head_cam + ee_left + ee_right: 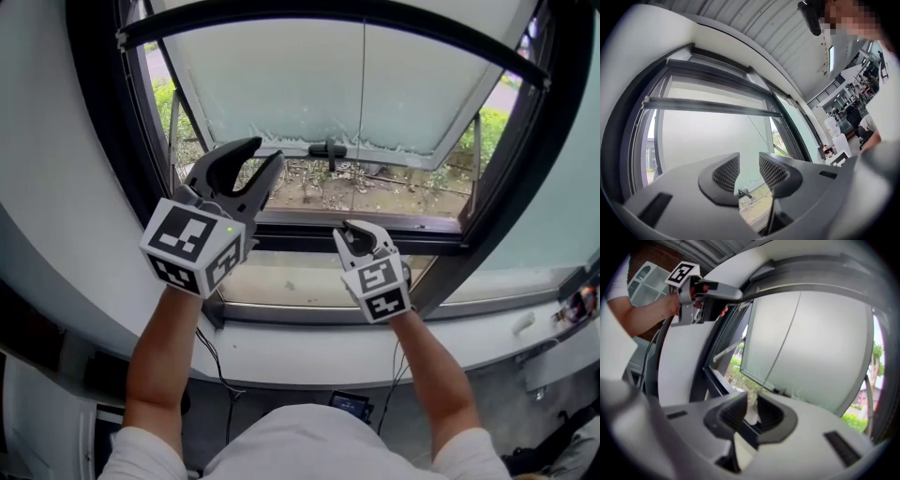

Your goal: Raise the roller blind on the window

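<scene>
- The left gripper view is showing the roller blind as a slim dark bar crossing the window high above the left hand-held gripper. Paler fabric is lying above that bar, and the head view is cutting most of this fabric off.
- Only the right gripper view is catching a small pale piece between the pads of the right hand-held gripper. Its jaws are standing narrowly apart and pressing on the piece.
- A thin cord is running straight up from the right hand-held gripper towards the bar.
- The left hand-held gripper is holding nothing. Its jaws are spreading wide, and the frosted pane is showing through the gap.
- Both hand-held grippers are looking like matte dark grey plastic, with curved fingers and mesh-textured pads. Each is carrying a white cube printed with black square markers.
- The frosted pane is tilting outward beyond both hand-held grippers inside a dark frame. A white sill is lying below them.
</scene>
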`<state>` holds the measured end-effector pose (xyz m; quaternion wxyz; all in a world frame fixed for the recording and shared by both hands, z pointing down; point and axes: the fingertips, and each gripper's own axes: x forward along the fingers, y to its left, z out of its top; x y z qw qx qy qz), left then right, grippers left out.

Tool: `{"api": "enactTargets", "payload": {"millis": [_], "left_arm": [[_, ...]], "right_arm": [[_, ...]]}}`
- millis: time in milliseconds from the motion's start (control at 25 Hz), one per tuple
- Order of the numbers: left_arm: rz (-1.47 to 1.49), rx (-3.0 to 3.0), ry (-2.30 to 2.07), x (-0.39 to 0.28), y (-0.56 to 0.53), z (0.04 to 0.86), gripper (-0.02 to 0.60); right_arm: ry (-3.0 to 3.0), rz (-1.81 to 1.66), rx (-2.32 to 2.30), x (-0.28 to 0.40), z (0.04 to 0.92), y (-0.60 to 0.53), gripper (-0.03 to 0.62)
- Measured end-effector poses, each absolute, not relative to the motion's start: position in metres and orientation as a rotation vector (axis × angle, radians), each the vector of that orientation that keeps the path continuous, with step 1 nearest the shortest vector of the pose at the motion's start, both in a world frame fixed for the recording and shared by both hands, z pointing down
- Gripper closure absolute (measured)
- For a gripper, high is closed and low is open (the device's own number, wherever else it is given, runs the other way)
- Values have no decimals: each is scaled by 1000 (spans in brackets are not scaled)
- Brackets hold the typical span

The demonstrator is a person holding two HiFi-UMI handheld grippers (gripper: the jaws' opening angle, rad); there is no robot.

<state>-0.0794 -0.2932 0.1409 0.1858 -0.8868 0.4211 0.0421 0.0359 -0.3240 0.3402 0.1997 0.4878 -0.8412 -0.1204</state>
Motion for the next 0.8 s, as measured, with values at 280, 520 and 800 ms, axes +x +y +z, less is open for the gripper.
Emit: {"api": "enactTargets", "payload": {"millis": [280,520,800], "left_arm": [[137,-2620,1264,-95,-284,206,437],[134,-2674,1315,-100,-270,248,437],[166,-2777,1336,-100,-254,282,437]], "right_arm": [[-2358,-324,1372,35,339,-320,522],[-2376,-345,1373,30,329,-316,522],[-2388,-360,1398,33,320,-314,522]]}}
